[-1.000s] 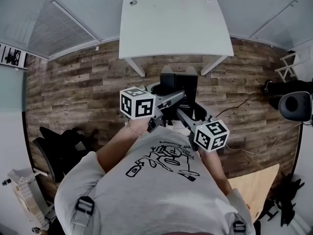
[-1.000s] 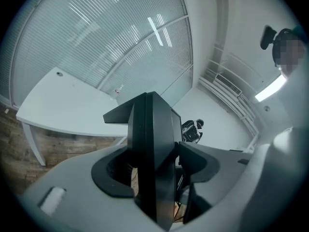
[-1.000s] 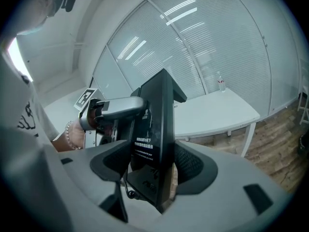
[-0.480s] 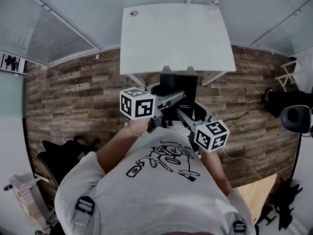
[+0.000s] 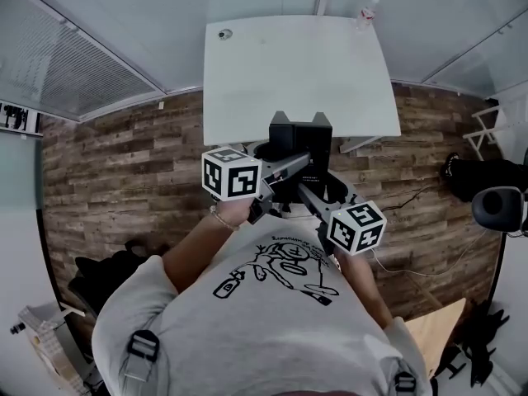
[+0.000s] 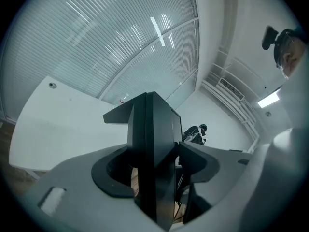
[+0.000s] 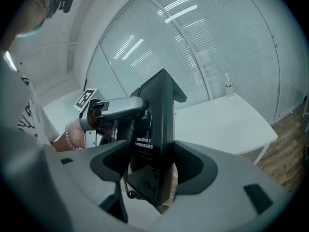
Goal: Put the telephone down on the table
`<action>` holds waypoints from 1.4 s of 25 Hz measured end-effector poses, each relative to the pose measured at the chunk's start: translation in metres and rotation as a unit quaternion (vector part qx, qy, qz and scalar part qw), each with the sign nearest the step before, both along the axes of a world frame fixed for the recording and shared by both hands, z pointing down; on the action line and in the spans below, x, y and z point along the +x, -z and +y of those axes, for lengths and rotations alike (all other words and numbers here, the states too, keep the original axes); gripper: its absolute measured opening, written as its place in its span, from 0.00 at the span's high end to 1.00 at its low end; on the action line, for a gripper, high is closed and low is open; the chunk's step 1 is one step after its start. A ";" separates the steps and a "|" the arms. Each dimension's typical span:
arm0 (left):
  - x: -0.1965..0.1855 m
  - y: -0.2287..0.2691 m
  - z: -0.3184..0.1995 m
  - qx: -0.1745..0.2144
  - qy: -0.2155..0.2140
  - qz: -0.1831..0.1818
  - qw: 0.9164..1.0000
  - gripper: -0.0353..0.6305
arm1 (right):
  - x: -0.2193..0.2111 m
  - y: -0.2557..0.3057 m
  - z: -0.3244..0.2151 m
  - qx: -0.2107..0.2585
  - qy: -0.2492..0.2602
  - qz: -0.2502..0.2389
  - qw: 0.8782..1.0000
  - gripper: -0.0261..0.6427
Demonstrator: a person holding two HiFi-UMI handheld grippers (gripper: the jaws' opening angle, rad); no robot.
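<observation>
- Person stands at the near edge of the white table (image 5: 289, 64), forearms bent forward from the chest, wrists angled inward.
- Left gripper (image 5: 299, 162) comes in from the table's left side, jaws spread wide and clamped on the black telephone (image 5: 301, 139).
- Right gripper (image 5: 307, 192) reaches in from nearer the body, jaws pressed on the same telephone.
- Telephone is held upright, in the air, over the table's near edge.

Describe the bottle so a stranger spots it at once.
Find the white table by the glass wall. A small clear bottle stands at its far right corner. Nothing else on it stands upright; the left corner's round fitting lies flat.
</observation>
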State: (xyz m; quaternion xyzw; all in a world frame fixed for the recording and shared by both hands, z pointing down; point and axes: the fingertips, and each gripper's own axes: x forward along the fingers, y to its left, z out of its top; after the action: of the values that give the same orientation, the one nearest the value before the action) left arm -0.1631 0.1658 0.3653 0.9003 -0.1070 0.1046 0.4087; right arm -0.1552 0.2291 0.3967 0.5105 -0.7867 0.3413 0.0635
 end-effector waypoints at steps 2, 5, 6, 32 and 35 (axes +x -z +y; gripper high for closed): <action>0.000 0.000 -0.010 -0.001 -0.003 0.000 1.000 0.52 | 0.000 -0.001 -0.010 -0.001 -0.002 0.001 1.000 0.56; -0.004 -0.003 -0.021 -0.003 -0.007 0.002 1.000 0.52 | -0.004 -0.003 -0.021 -0.002 -0.003 0.001 1.000 0.56; -0.007 -0.006 -0.025 -0.004 -0.007 0.003 1.000 0.52 | -0.007 -0.005 -0.025 -0.003 -0.003 0.002 1.000 0.56; 0.072 -0.023 -0.088 -0.019 0.022 -0.010 1.000 0.52 | 0.075 -0.021 -0.087 -0.021 0.021 -0.010 0.999 0.56; 0.092 -0.026 -0.105 -0.024 0.028 -0.009 0.999 0.52 | 0.096 -0.024 -0.104 -0.024 0.027 -0.009 0.999 0.56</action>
State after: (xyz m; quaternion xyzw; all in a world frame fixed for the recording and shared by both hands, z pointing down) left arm -0.0706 0.0612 0.3918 0.8861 -0.1335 0.1034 0.4316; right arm -0.0594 0.1252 0.4207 0.4837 -0.7926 0.3630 0.0777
